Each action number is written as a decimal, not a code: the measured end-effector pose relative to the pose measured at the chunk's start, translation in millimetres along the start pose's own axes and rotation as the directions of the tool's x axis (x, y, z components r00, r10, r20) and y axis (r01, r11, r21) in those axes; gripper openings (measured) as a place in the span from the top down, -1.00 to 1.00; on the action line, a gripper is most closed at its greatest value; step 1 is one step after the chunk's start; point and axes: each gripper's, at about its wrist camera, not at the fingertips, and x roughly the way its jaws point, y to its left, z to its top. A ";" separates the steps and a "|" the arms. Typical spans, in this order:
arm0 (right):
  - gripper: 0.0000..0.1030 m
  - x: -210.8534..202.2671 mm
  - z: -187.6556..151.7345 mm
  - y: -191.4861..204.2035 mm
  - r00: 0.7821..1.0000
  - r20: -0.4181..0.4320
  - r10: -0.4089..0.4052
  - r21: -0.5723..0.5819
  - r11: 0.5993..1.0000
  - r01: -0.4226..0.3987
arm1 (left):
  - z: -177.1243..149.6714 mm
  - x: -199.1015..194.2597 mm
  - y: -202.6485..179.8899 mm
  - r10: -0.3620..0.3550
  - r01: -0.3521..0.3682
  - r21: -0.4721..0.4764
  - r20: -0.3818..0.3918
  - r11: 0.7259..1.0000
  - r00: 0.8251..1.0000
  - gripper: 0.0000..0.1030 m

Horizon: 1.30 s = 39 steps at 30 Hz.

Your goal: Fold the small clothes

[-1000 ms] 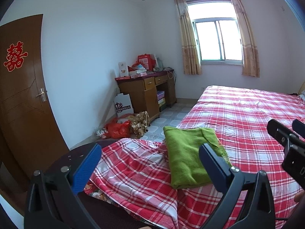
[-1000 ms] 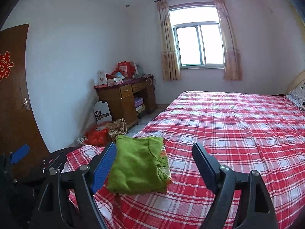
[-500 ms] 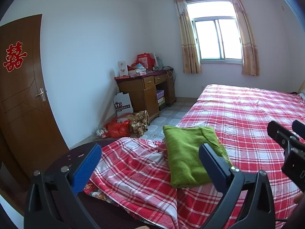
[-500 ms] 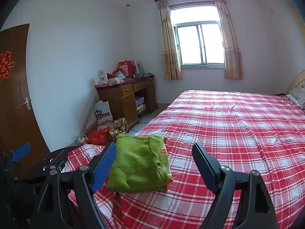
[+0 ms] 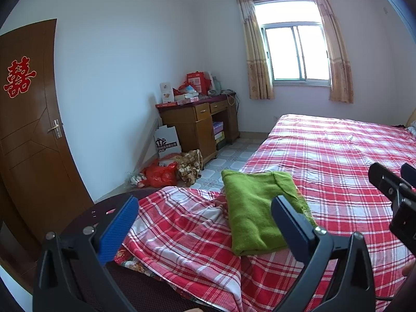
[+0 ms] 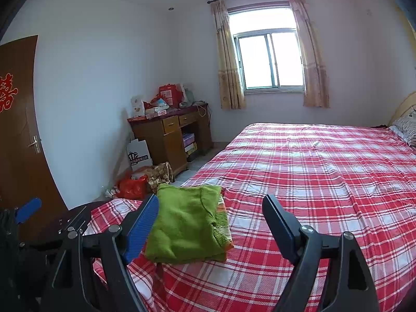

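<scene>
A folded green garment (image 5: 256,209) lies on the red plaid bed cover (image 5: 335,161) near the bed's near left corner. It also shows in the right wrist view (image 6: 186,223), with an orange-trimmed layer under it. My left gripper (image 5: 205,221) is open and empty, held above and short of the garment. My right gripper (image 6: 210,221) is open and empty, just right of the garment. The right gripper's tip shows at the left wrist view's right edge (image 5: 392,187).
A wooden desk (image 5: 200,122) with boxes stands against the far wall under the window side. Bags and a red sack (image 5: 161,175) lie on the tiled floor. A brown door (image 5: 28,135) is at left. A dark round table (image 6: 62,223) is beside the bed corner.
</scene>
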 end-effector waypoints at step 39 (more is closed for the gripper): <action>-0.60 3.9 -4.2 -3.4 1.000 -0.016 -0.020 0.032 0.999 0.021 | -8.0 13.7 -8.2 -0.070 0.072 0.027 -0.046 0.997 0.996 -1.00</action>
